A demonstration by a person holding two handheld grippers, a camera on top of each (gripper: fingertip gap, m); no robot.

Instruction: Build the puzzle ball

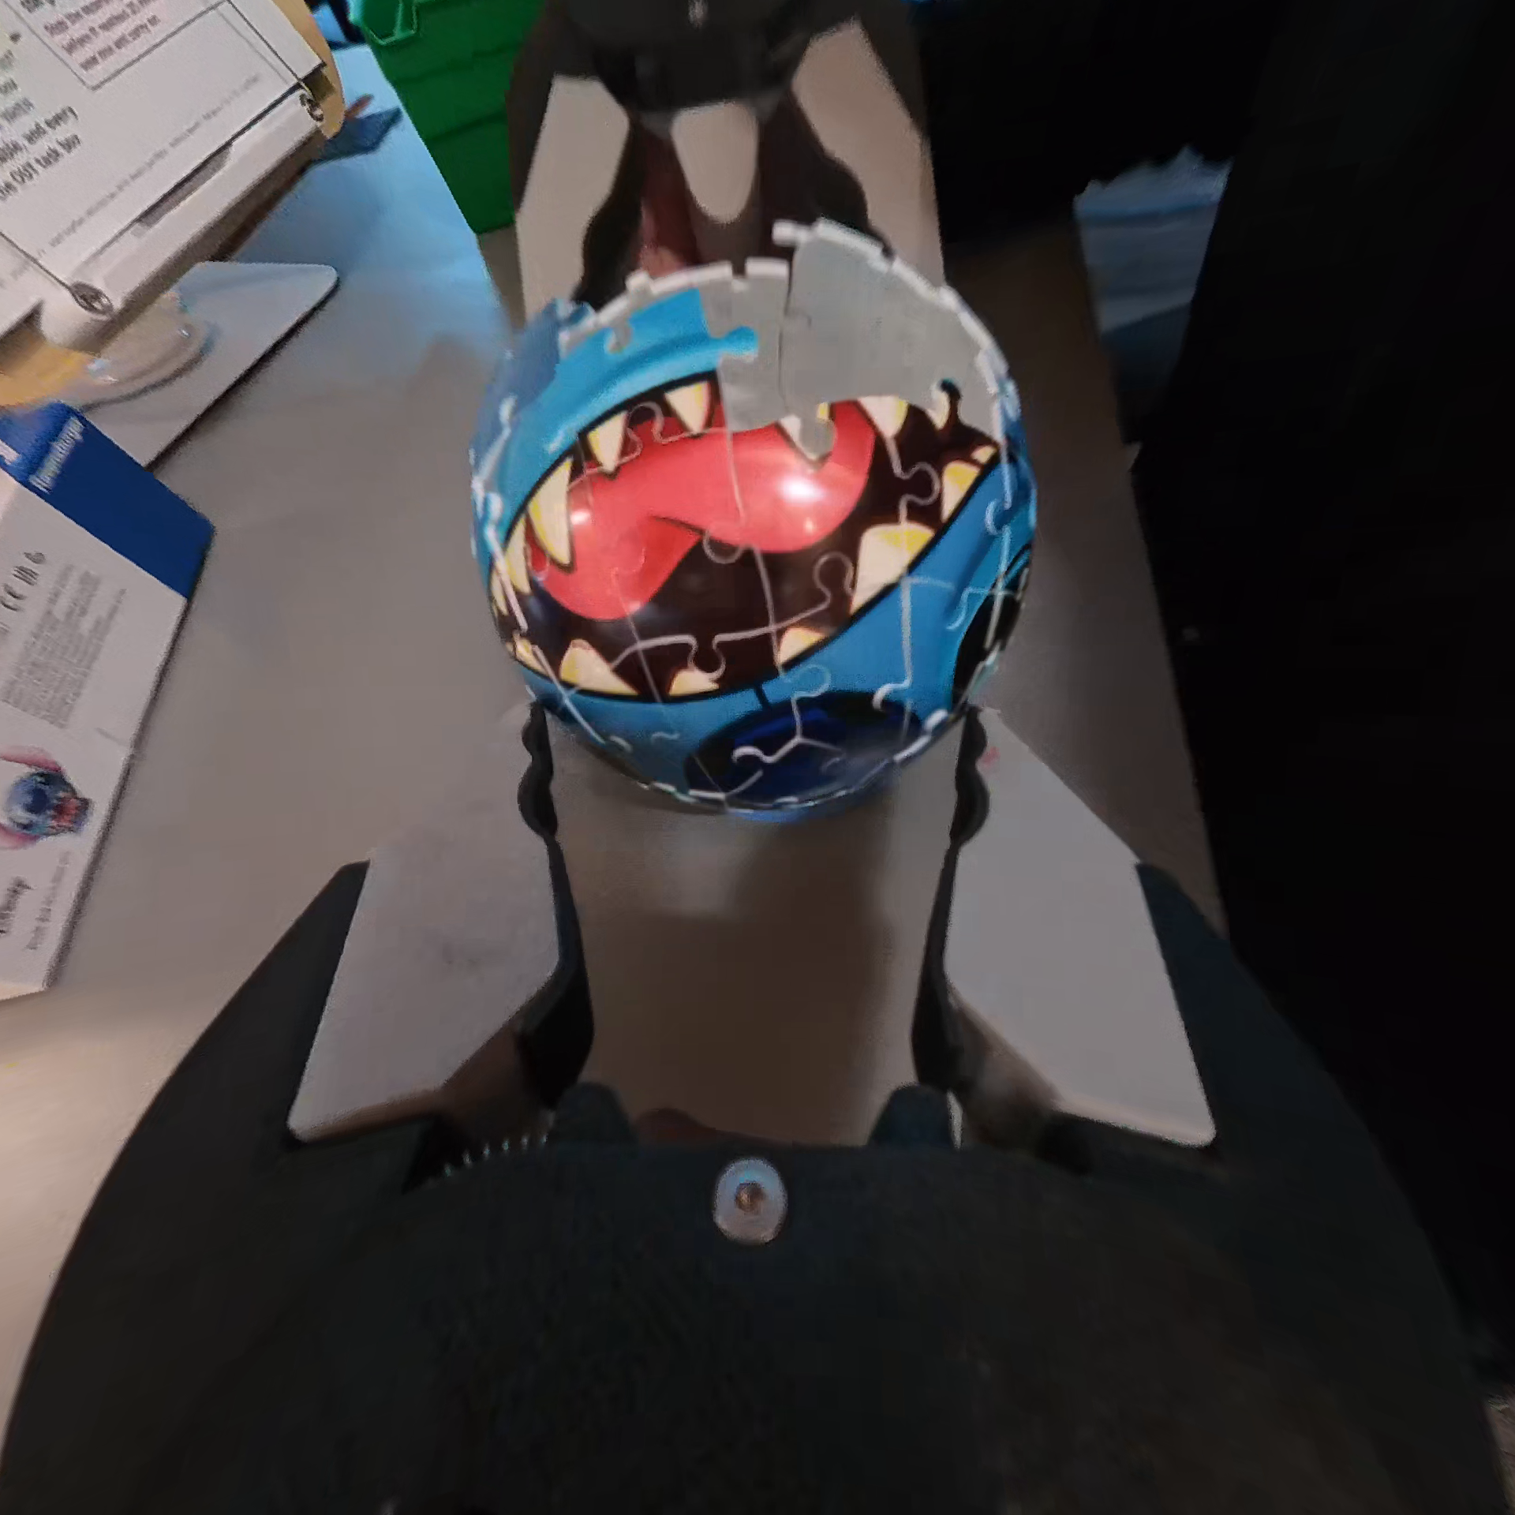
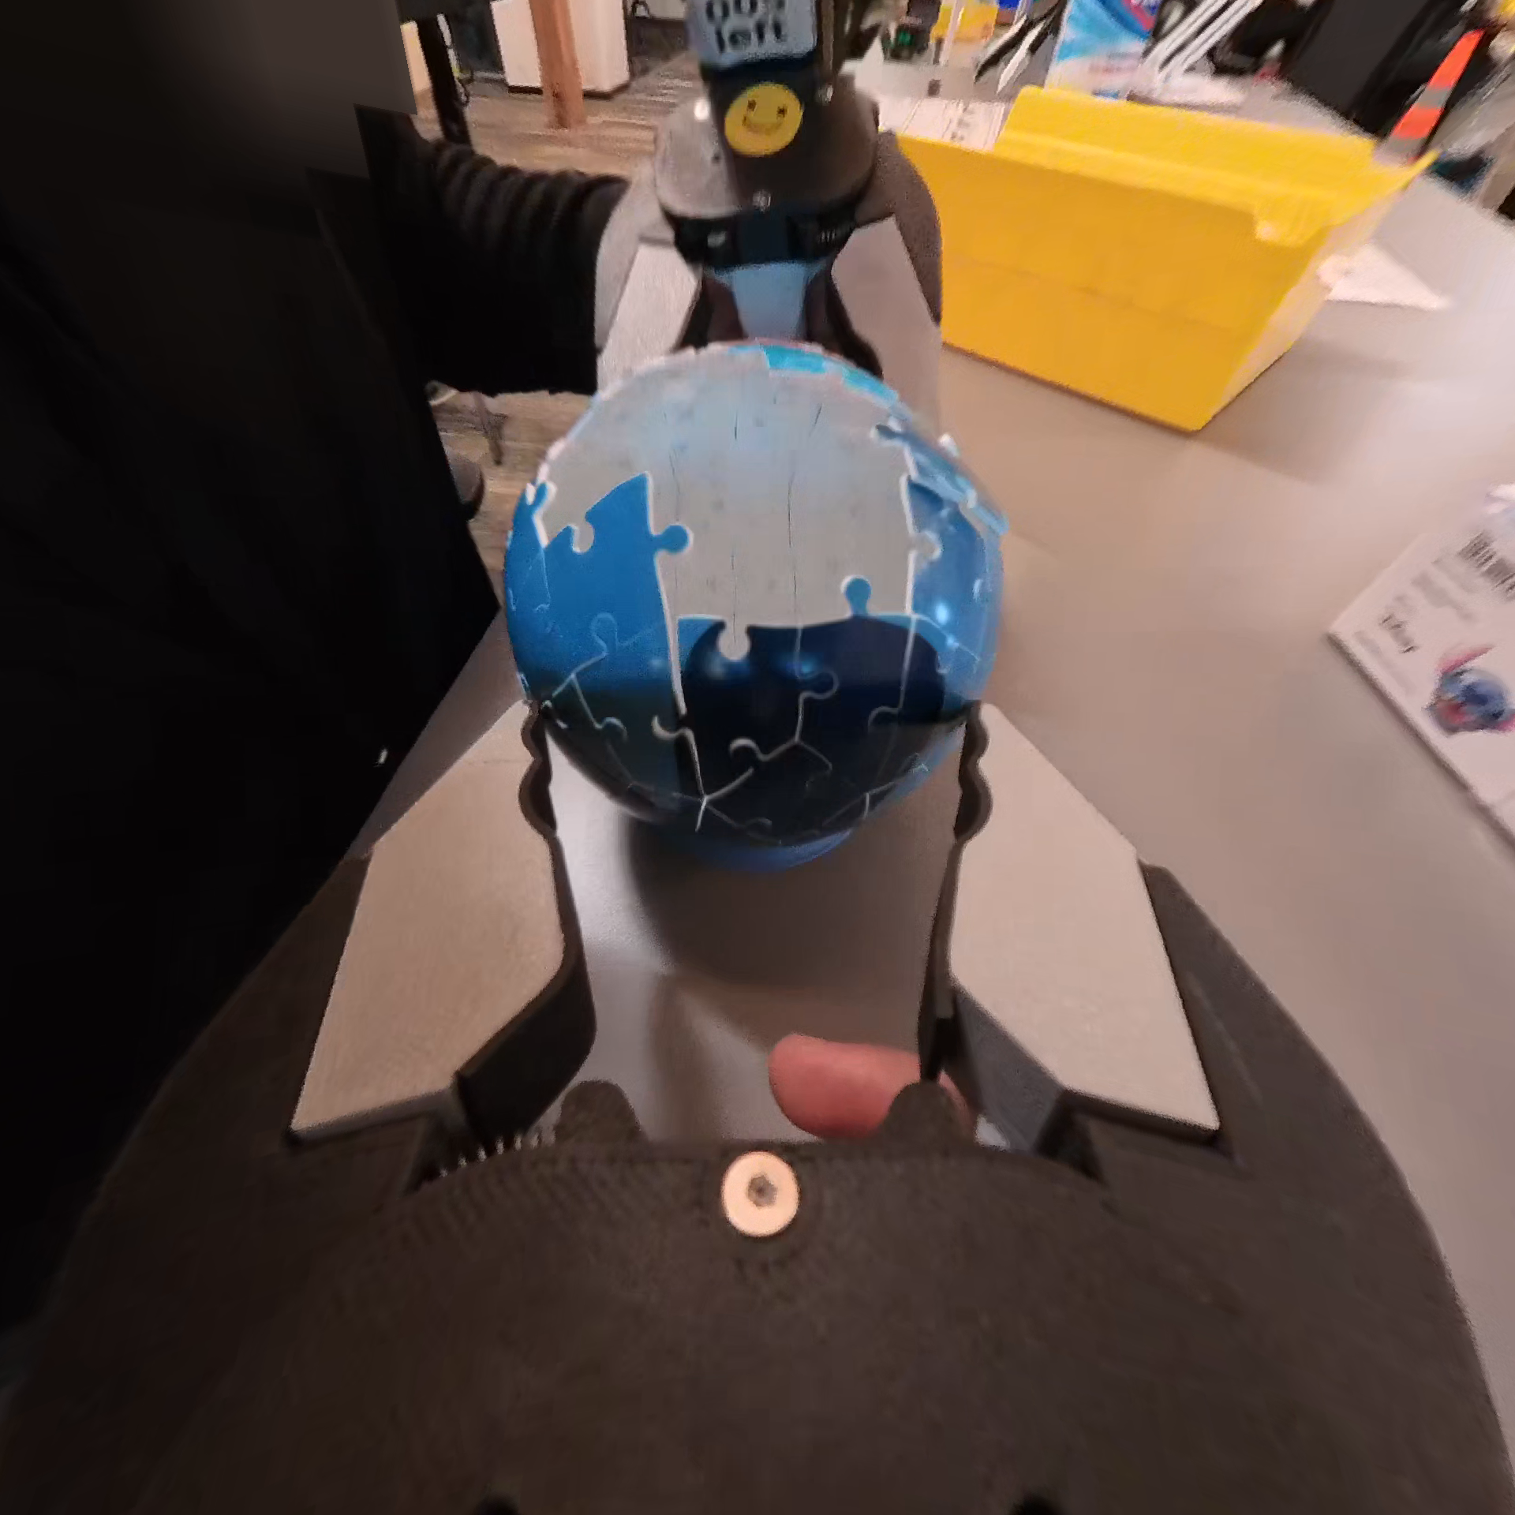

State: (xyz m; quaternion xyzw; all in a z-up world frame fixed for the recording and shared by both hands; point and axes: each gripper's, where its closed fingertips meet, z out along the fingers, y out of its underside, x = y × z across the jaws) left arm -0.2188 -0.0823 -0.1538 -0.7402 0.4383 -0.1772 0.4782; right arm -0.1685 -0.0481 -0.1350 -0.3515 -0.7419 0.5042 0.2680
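The puzzle ball (image 1: 750, 574) is a blue sphere with a toothy red mouth printed on it. It stands on a small blue ring (image 2: 766, 857) on the grey table (image 1: 344, 656). Several pieces are absent near its top, where the grey inside (image 1: 869, 328) shows. My left gripper (image 1: 754, 730) has both fingertips pressed against the ball's lower sides. My right gripper (image 2: 754, 730) holds the opposite side (image 2: 754, 590) the same way. Each gripper's body shows beyond the ball in the other's view (image 2: 758, 197).
A white and blue puzzle box (image 1: 74, 656) and a white carton (image 1: 139, 139) lie at the left, with a green bin (image 1: 459, 106) behind. A yellow bin (image 2: 1148, 270) and a printed leaflet (image 2: 1451, 656) lie to the right in the right wrist view. A black sleeve (image 2: 246, 492) fills its left. The left gripper's tips are roughly 8 cm from the right gripper's. My left tips are about 40 cm from the white carton (image 1: 139, 139), my right tips only 30 cm.
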